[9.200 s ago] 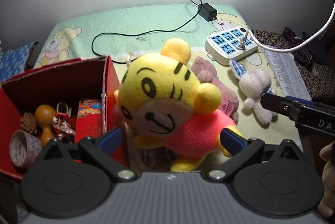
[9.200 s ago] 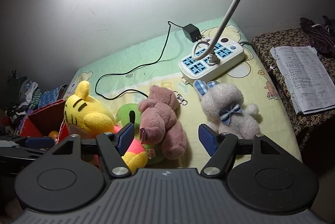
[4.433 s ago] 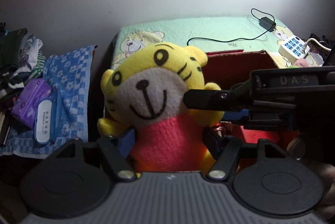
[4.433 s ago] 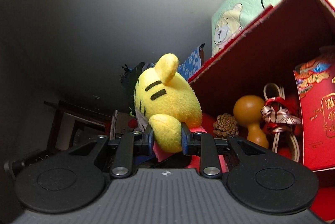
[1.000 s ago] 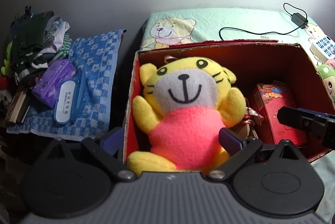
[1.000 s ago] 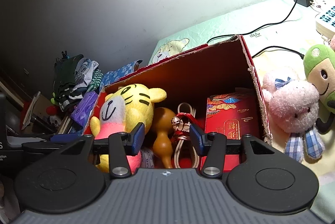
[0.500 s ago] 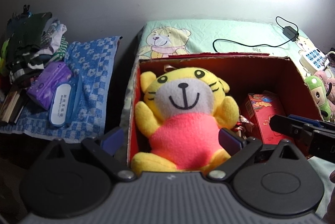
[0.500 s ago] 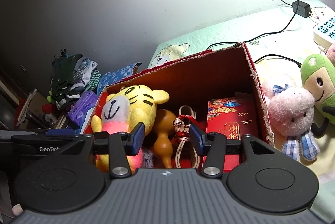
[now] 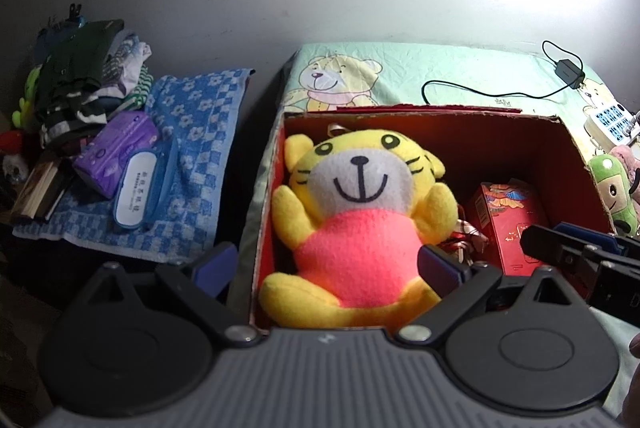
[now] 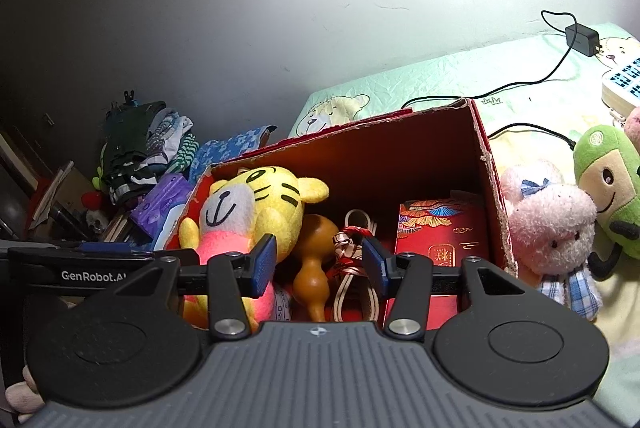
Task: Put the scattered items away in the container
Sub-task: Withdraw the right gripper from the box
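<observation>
Pale green bedding with a printed bear covers the bed [image 10: 460,76] at the right of the frame, and the red box [image 10: 486,164] stands on it as the container. At the lower right of the right wrist view, just outside the box's right wall, lies the pink plush rabbit [image 10: 556,224], with the green plush [image 10: 612,188] touching it on its far side. I judge these are the next things to tidy. The rabbit lies to the right of the right claw [image 10: 318,264], its body running from upper left to lower right. This claw is the nearer one; its jaws stand apart with nothing between them, over the gourd [image 10: 316,252] inside the box. The left claw [image 9: 326,266] is also apart and empty, above the yellow tiger [image 9: 360,212], which already lies in the left part of the box.
</observation>
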Motion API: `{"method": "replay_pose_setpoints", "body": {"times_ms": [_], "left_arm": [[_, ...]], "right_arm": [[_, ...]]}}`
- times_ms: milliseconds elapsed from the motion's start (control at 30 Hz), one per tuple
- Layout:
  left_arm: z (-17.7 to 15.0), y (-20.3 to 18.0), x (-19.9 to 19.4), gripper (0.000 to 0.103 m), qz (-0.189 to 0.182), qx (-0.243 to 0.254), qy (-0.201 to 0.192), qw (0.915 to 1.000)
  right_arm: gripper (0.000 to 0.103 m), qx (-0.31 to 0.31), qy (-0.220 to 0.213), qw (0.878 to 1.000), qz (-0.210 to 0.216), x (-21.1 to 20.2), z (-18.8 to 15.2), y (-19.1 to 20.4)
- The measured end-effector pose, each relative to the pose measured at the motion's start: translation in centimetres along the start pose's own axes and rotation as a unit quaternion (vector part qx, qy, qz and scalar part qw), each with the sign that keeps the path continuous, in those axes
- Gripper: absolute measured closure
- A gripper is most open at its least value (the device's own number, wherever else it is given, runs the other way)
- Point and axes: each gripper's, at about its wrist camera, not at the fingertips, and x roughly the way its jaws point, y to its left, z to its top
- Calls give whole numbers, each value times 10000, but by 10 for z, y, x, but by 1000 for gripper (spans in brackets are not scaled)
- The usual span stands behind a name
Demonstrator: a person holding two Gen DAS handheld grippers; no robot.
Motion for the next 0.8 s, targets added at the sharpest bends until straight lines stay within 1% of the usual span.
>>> {"method": "replay_pose_setpoints", "body": {"times_ms": [300, 467, 633, 800], "left_arm": [[-5, -27, -21, 5, 248, -65, -73, 9996], [-9, -52, -37, 5, 242, 36, -182, 9995], [-12, -87, -43, 5, 99, 203, -184, 9996], [-15, -126, -44, 5, -89, 368, -84, 9992]], "right_arm": [[52, -226, 59, 9993, 294, -16, 1, -9], [52, -317, 72, 9984, 470, -27, 1, -19], [51, -346, 66, 9977, 583, -43, 1, -35], [51, -228, 70, 9979, 594, -63, -1, -63]]}}
